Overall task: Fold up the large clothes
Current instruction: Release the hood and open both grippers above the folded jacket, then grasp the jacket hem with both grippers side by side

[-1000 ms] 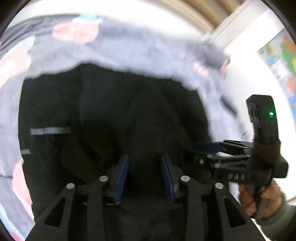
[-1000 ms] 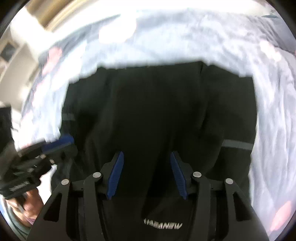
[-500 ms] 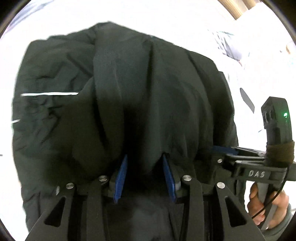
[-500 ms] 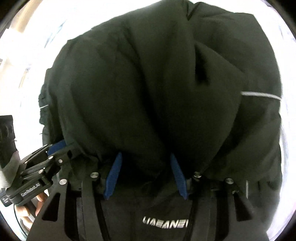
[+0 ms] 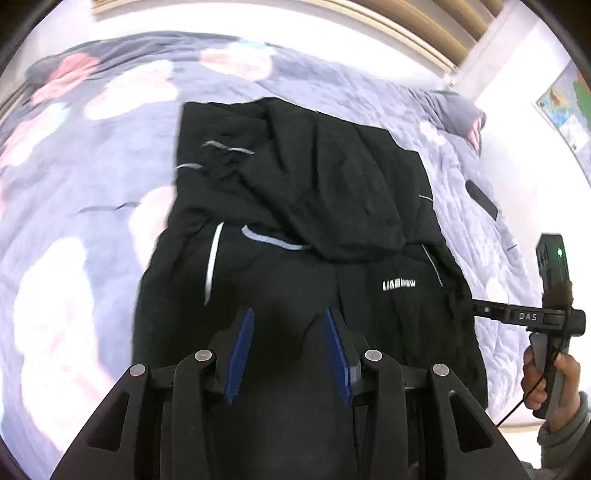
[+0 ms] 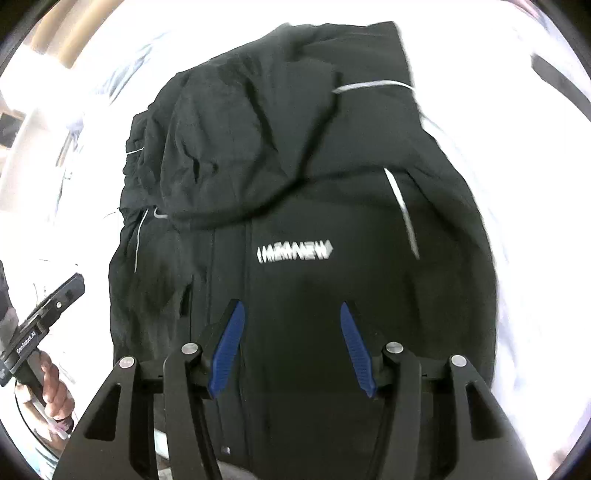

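A black jacket (image 5: 303, 206) with a white chest logo (image 5: 399, 285) and thin reflective stripes lies on the bed, its hood folded down over the chest. It also fills the right wrist view (image 6: 295, 184). My left gripper (image 5: 288, 336) is open above the jacket's near hem, nothing between its blue pads. My right gripper (image 6: 291, 332) is open and empty just above the near part of the jacket, below the logo (image 6: 295, 254). The right gripper also shows in the left wrist view (image 5: 517, 315), at the jacket's right edge.
A grey-blue quilted bedspread (image 5: 92, 177) with pink and white patches covers the bed. A dark flat object (image 5: 480, 199) lies on it to the right. A wooden headboard (image 5: 406, 22) and a wall map (image 5: 565, 107) lie beyond.
Half a second ago both grippers held the bunched jacket up close to the cameras. Now the jacket lies spread on the bed, and both grippers are open and drawn back from it.
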{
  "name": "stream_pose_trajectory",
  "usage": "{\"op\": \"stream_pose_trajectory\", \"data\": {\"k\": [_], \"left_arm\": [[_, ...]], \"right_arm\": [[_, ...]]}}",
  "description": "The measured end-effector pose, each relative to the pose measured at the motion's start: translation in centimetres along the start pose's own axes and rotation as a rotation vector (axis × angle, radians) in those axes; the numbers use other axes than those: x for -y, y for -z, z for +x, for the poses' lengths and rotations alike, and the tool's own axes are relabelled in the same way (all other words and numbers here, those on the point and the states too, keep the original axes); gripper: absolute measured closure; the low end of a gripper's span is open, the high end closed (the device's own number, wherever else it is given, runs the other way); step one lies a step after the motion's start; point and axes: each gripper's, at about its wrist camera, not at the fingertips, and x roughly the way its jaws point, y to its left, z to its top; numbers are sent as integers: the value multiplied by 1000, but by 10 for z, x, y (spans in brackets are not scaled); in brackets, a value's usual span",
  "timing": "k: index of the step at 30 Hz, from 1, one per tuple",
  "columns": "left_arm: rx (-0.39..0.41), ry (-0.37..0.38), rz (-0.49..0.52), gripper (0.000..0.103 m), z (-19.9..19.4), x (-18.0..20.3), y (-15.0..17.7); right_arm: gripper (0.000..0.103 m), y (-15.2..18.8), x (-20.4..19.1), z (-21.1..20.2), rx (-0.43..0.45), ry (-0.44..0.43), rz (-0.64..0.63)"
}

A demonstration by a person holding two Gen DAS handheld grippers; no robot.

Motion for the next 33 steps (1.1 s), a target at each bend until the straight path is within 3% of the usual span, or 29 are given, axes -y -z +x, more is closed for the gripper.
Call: {"op": "stream_pose_trajectory", "data": {"k": [8, 14, 18, 21, 27, 33], "left_arm": [[13, -5, -103, 62, -28, -8, 49], [9, -80, -104, 61, -40, -8, 73], [-17, -180, -136, 44, -40, -26, 89], [-47, -196, -221, 43, -36, -54, 104], [-123, -83, -476, 43, -6, -132, 143], [-168, 61, -611, 43, 28, -162, 170]], "right_arm": [[46, 50, 15, -34, 54, -11, 54], [46, 73, 29, -47, 68, 12, 68], [45, 83, 49, -52, 59, 50, 84], [37, 90, 69, -51, 51, 82, 102], [32, 105, 115, -31, -5, 150, 147], [32, 116, 147, -8, -43, 107, 215]]}}
